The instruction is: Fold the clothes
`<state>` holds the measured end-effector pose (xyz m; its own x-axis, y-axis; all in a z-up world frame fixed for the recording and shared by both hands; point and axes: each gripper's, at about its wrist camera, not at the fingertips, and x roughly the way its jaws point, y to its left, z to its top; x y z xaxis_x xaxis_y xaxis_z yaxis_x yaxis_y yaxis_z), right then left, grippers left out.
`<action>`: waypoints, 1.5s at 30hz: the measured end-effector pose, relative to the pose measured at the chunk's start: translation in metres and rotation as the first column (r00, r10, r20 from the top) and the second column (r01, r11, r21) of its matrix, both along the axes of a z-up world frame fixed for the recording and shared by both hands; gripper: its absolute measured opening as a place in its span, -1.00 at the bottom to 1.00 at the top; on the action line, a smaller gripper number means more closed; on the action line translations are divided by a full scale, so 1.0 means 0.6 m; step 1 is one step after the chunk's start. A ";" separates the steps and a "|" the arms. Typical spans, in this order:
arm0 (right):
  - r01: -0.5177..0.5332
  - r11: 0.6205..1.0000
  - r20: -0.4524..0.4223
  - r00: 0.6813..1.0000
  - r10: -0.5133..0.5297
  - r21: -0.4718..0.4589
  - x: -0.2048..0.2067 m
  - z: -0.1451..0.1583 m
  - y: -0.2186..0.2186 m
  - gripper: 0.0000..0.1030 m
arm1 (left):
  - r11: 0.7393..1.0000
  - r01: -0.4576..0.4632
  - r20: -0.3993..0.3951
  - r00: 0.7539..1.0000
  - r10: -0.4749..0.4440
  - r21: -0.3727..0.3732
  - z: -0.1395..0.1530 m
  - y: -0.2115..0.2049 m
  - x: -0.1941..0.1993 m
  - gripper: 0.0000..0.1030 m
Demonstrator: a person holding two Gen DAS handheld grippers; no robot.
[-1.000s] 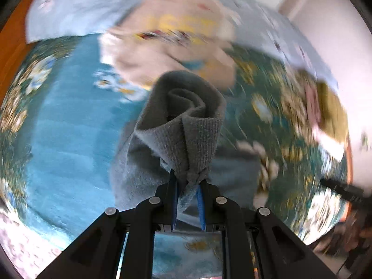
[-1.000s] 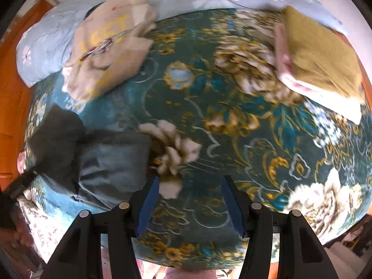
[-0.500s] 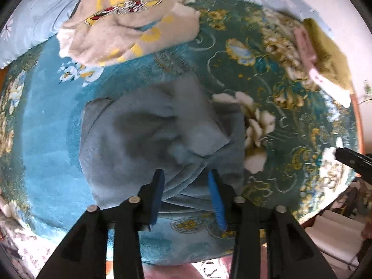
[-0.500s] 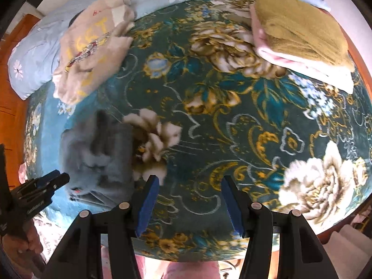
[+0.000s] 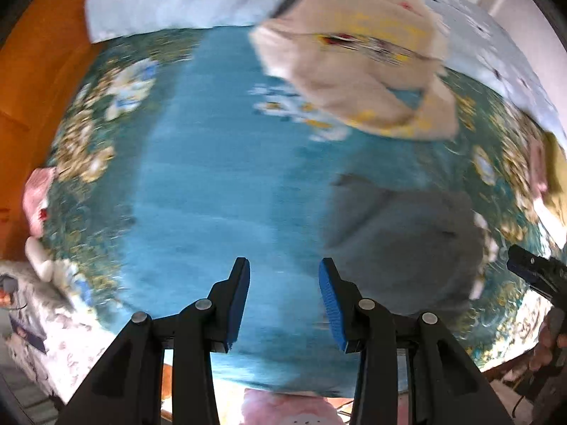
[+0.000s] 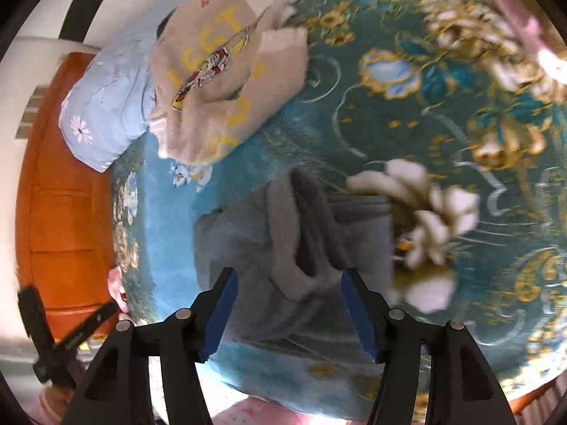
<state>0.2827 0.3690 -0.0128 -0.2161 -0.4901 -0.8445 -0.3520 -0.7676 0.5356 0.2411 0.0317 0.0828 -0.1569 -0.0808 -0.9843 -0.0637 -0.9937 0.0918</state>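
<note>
A grey garment [image 6: 283, 248] lies loosely folded on the teal floral bedspread [image 6: 443, 113]; it also shows in the left wrist view [image 5: 400, 241], at the right. My left gripper [image 5: 283, 301] is open and empty, over bare teal spread to the left of the garment. My right gripper [image 6: 287, 313] is open and empty, hovering just above the garment's near edge. A beige printed sweatshirt [image 6: 223, 71] lies crumpled at the far side, also in the left wrist view [image 5: 358, 71].
A light blue flowered pillow [image 6: 102, 113] sits behind the sweatshirt. An orange wooden panel [image 6: 60, 212] borders the bed on the left. Folded mustard and pink clothes [image 5: 549, 177] lie at the far right. The right gripper shows in the left wrist view [image 5: 535, 276].
My left gripper let go of the grey garment, opened and swung left of it. My right gripper moved left over the garment.
</note>
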 end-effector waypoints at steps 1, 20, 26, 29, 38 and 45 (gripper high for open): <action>-0.003 1.000 0.010 1.000 0.003 -0.011 -0.010 -0.013 -0.007 0.26 | 1.000 -0.004 0.000 1.000 0.004 -0.014 0.003 -0.014 -0.001 -0.20; -0.043 0.998 0.104 0.993 0.049 -0.052 -0.038 -0.131 -0.032 -0.11 | 0.986 0.071 0.068 0.996 -0.061 -0.150 -0.007 -0.087 -0.002 -0.20; -0.067 0.996 0.075 0.995 0.071 -0.051 -0.021 -0.117 -0.033 -0.80 | 0.978 0.149 0.082 0.987 -0.139 -0.145 -0.014 -0.045 0.001 -0.20; -0.053 0.998 0.064 0.996 0.056 -0.046 -0.013 -0.112 -0.024 -0.81 | 0.975 0.167 0.089 0.984 -0.155 -0.145 -0.017 -0.036 0.001 -0.20; 0.008 1.000 0.045 0.999 -0.007 -0.030 0.011 -0.108 0.008 0.18 | 0.965 0.203 0.107 0.976 -0.188 -0.164 -0.023 -0.024 0.007 -0.20; 0.047 0.996 0.084 0.996 -0.041 -0.072 0.014 -0.146 0.032 0.35 | 0.968 0.163 0.093 0.985 -0.147 -0.191 -0.019 -0.055 0.008 -0.20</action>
<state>0.2914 0.3881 -0.1003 -0.1697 -0.5435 -0.8221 -0.4297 -0.7099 0.5580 0.2461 -0.0011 0.0716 -0.1071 -0.2553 -0.9609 -0.2301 -0.9339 0.2738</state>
